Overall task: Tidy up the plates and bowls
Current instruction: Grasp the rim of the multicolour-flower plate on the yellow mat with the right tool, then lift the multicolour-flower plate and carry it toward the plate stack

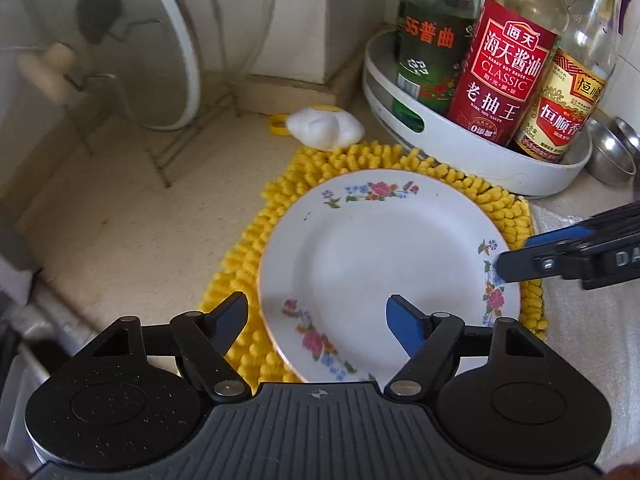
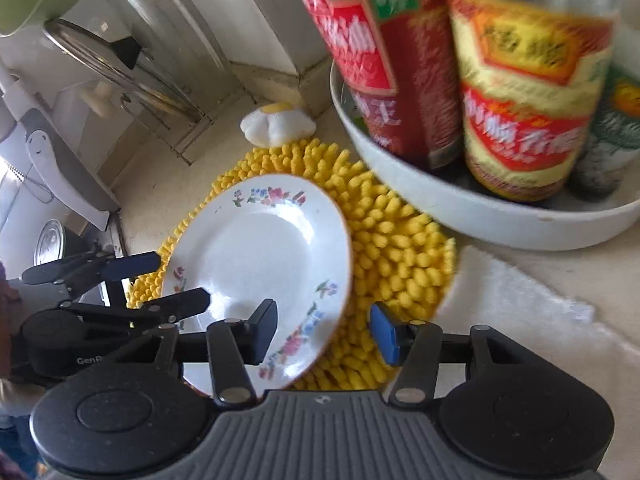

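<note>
A white plate with flower prints point(image 1: 384, 256) lies on a yellow chenille mat point(image 1: 248, 248) on the counter. My left gripper point(image 1: 316, 320) is open, its jaws astride the plate's near-left rim, holding nothing. My right gripper point(image 1: 516, 258) reaches in from the right with its tips at the plate's right rim. In the right wrist view the plate point(image 2: 256, 256) sits on the mat point(image 2: 396, 240) and my right gripper point(image 2: 324, 330) is open astride the plate's near rim. The left gripper point(image 2: 176, 280) shows there at the plate's left edge. Steel bowls point(image 1: 612, 152) stand at the far right.
A white round tray point(image 1: 472, 160) with sauce bottles point(image 1: 508, 72) stands just behind the mat; it also shows in the right wrist view point(image 2: 500, 220). A glass pot lid point(image 1: 120, 40) leans in a wire rack at the back left. An egg-shaped white toy point(image 1: 324, 128) lies behind the mat. A white cloth point(image 2: 520, 312) lies at the right.
</note>
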`<state>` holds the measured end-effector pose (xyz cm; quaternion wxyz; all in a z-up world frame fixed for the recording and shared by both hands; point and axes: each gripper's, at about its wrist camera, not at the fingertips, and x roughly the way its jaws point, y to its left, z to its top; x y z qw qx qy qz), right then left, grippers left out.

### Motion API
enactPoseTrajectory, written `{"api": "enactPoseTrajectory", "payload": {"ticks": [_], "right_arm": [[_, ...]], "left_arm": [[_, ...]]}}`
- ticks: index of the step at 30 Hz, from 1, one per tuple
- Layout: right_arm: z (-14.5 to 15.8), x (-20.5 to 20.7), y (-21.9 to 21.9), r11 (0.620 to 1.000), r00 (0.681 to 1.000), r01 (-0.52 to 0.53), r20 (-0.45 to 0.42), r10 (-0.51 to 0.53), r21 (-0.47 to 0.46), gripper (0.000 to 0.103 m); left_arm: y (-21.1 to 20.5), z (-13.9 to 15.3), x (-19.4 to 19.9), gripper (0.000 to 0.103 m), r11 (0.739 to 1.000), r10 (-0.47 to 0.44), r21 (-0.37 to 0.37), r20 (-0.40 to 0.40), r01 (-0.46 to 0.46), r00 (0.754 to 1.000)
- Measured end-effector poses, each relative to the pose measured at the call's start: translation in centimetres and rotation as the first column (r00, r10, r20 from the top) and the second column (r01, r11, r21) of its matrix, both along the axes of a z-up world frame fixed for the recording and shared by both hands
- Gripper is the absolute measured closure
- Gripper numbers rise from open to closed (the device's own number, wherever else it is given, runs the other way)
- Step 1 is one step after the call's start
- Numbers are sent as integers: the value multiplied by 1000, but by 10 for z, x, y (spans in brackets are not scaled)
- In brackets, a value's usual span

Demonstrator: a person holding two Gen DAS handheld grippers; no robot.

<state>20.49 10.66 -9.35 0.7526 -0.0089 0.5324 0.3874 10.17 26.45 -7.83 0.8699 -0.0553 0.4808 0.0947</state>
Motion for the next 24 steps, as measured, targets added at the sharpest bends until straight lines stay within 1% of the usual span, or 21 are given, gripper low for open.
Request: {"api": "enactPoseTrajectory", "payload": {"ticks": [3, 6, 10, 11, 13, 15, 18, 22, 24], "right_arm": [[-7, 2, 12, 1000, 1000, -16, -15, 16, -11, 43], [-8, 2, 23, 999, 1000, -30, -3, 30, -24, 44], [-9, 4, 27, 999, 999, -43, -1, 43, -32, 44], [-10, 4, 28, 998, 999, -52, 7, 52, -36, 44], [-11, 8, 29, 998, 999, -52, 0, 52, -31, 43], [-11, 10, 27, 999, 999, -48, -14, 48, -25, 44], [-6, 0, 24, 997, 997, -68, 24, 69, -47, 44], [3, -2, 12, 999, 999, -50, 20, 50, -6, 44], [7, -3, 6, 999, 999, -41, 30, 41, 4, 44]], "left_arm": [[10, -5, 7, 29, 999, -11, -51, -17, 10, 1000], [11, -8, 13, 29, 998, -39, -48, -23, 38, 999], [16, -9, 20, 29, 996, -52, -69, -15, 50, 999], [16, -10, 20, 28, 996, -55, -70, -11, 54, 998], [15, -15, 24, 20, 995, -62, -73, -2, 61, 998], [10, -16, 26, 19, 996, -53, -65, -10, 52, 999], [6, -15, 23, 19, 997, -44, -56, -12, 43, 999], [-5, -5, 14, 23, 999, -33, -16, -3, 33, 999], [-9, 2, 10, 24, 999, -32, -15, 10, 32, 999]]}}
